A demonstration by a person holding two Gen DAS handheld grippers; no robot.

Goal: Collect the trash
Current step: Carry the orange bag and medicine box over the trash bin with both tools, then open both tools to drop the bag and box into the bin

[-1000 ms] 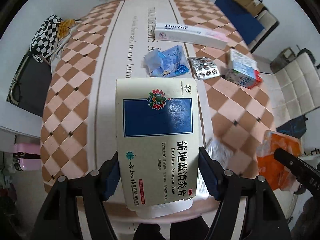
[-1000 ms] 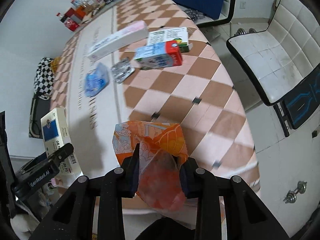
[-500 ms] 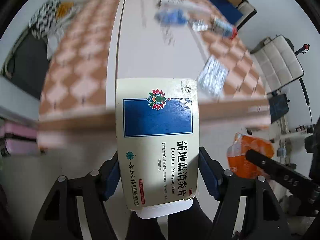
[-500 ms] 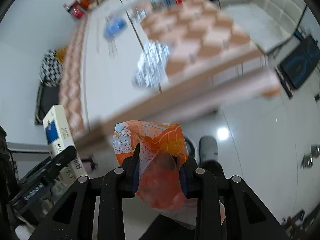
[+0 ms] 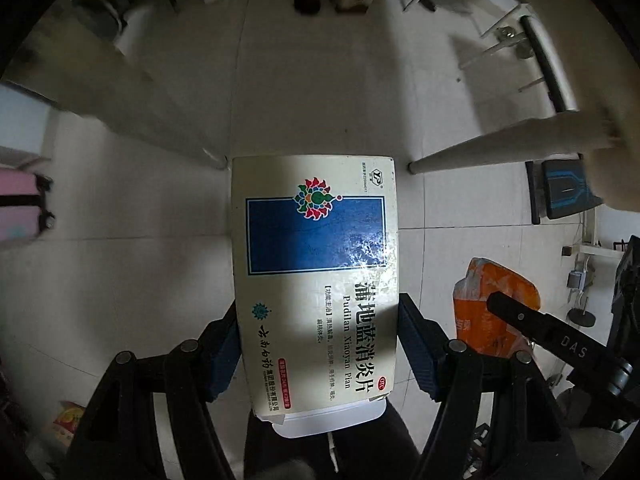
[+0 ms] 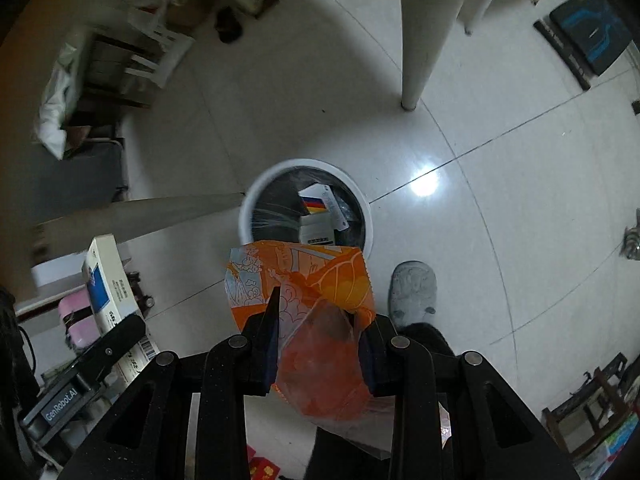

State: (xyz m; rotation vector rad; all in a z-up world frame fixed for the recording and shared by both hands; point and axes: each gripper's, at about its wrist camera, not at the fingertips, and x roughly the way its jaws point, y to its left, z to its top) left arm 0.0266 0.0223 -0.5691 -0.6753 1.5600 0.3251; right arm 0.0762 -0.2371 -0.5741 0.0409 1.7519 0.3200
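**Both grippers loaded above the bin**

A round white bin with black liner (image 6: 306, 208) stands on the tiled floor. The left gripper (image 5: 318, 344) clamps a cream-and-blue cardboard medicine box (image 5: 316, 264). The right gripper (image 6: 318, 344) pinches a crumpled orange plastic wrapper (image 6: 316, 320) just above the bin's rim.

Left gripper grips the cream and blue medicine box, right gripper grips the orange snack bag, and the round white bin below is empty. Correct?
Not quite: the round white bin is not empty. The right wrist view shows boxes already inside. The left gripper does grip the cream and blue medicine box, the right gripper the orange snack bag.
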